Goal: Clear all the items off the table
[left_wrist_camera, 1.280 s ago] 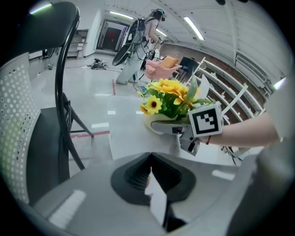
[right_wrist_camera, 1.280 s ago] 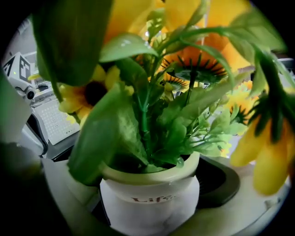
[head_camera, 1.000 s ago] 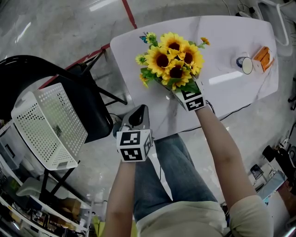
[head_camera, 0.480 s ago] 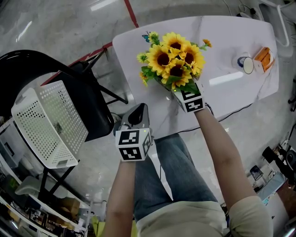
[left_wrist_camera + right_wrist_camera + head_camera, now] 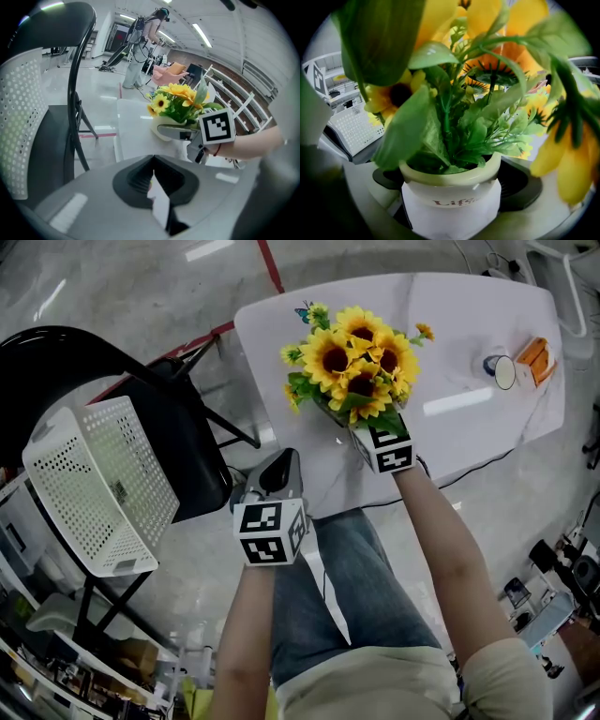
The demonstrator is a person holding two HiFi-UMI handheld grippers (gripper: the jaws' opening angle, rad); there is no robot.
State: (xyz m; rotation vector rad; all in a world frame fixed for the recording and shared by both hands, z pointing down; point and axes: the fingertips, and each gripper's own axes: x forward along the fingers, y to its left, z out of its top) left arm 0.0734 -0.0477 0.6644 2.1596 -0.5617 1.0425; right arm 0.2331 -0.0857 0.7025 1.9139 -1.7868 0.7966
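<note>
The right gripper (image 5: 356, 427) is pinching the white ceramic pot of artificial yellow sunflowers (image 5: 354, 357) by its sides, near the front edge of the white marble-look table (image 5: 469, 418) in the head view; the left gripper (image 5: 278, 474) is hanging beside that edge, off the table; a small roll of tape (image 5: 500, 372) and an orange boxy item (image 5: 532, 356) are lying at the table's far right end, so the clearing is, by my judgement, only beginning; the white perforated plastic basket (image 5: 94, 484) is sitting on a black chair (image 5: 178, 456) to the left, well apart from the pot and probably its destination; a red line (image 5: 267, 263) is running across the glossy grey floor; in the left gripper view its jaws are pressing together on nothing, and whether the pot is resting or lifted I cannot tell; a distant person (image 5: 140, 47) is standing in a bright hall; in the right gripper view foliage is filling the frame above the clamped pot.
</note>
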